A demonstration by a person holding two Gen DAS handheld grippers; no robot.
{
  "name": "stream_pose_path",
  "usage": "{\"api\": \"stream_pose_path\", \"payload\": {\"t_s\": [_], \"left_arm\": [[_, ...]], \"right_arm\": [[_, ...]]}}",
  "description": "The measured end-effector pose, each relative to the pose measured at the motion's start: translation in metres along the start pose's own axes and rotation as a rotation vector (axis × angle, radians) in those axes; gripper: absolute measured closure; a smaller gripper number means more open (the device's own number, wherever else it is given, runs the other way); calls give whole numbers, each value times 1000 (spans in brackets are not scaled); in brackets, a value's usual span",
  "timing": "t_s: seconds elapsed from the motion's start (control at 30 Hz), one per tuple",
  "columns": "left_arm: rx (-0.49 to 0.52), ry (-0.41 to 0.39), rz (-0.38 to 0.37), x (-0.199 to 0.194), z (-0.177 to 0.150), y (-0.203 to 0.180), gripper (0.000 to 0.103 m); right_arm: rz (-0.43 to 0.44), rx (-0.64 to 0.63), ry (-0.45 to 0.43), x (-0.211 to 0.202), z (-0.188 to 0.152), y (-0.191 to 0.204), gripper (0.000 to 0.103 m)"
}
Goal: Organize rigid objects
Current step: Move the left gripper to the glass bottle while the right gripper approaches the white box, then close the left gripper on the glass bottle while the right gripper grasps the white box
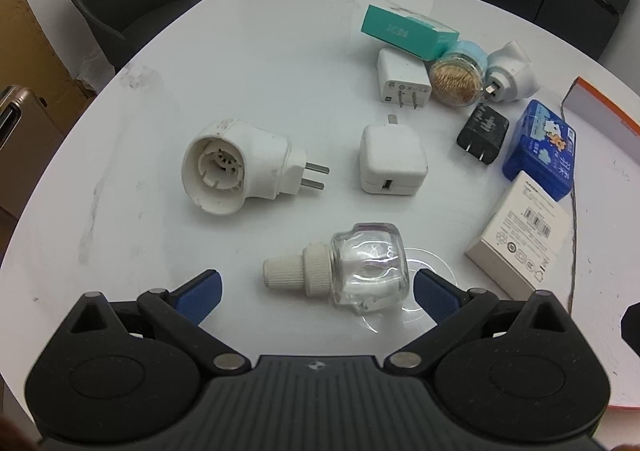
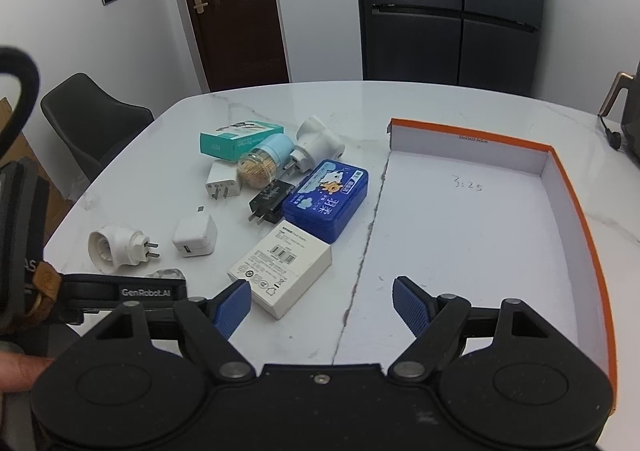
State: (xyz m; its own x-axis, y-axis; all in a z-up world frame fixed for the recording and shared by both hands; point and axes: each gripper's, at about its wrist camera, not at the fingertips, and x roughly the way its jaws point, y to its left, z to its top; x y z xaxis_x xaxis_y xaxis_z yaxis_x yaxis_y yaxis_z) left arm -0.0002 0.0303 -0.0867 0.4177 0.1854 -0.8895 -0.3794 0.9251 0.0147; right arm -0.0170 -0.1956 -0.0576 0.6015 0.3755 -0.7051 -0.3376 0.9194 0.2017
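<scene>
1. Spreading under everything is the white marbled surface (image 2: 280, 103), and lying on its right part is the shallow orange-edged box lid (image 2: 576, 187), its white inside bare but for handwritten digits; only the right wrist view is showing the lid whole.
2. Hovering low over the surface, the left hand-held gripper (image 1: 318, 289) is standing wide open, grasping nothing; the glass bottle (image 1: 370, 265) is lying on its side between the blue pads (image 1: 200, 293), touching neither as far as I can tell.
3. Hanging released as well, the right hand-held gripper (image 2: 322, 301) is gaping over the lid's left edge, with one pad just beside the white carton (image 2: 280, 271).
4. Lying about the surface are three boxes: the white carton, a blue tin (image 2: 326, 199) and a teal box (image 2: 236, 141).
5. Resting there too are two white round plug-in heaters (image 1: 236, 167) (image 1: 510, 73), three chargers, namely two white (image 1: 392, 161) (image 1: 402, 81) and one black (image 1: 482, 133), and one toothpick jar (image 1: 458, 81).
6. Showing only in the left wrist view is the bottle's ribbed white cap; the right view is catching just a sliver of glass behind the left hand-held gripper.
</scene>
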Motion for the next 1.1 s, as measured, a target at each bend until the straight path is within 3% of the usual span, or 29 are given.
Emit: {"api": "stream_pose_path", "payload": {"t_s": [0.1, 0.13, 0.2, 0.3, 0.67, 1.1], "left_arm": [[16, 2, -26, 5, 0, 2, 13], [24, 11, -39, 9, 0, 2, 24], [54, -9, -38, 9, -2, 1, 30], [78, -40, -62, 7, -4, 4, 47], [180, -116, -137, -6, -18, 20, 47], [182, -196, -204, -39, -8, 43, 47]], "right_arm": [[8, 5, 10, 4, 1, 3, 12], [13, 8, 15, 5, 2, 4, 12], [16, 11, 22, 7, 2, 6, 12], [16, 18, 31, 10, 3, 9, 12], [18, 73, 60, 22, 5, 19, 12], [-46, 351, 136, 68, 25, 30, 11]]}}
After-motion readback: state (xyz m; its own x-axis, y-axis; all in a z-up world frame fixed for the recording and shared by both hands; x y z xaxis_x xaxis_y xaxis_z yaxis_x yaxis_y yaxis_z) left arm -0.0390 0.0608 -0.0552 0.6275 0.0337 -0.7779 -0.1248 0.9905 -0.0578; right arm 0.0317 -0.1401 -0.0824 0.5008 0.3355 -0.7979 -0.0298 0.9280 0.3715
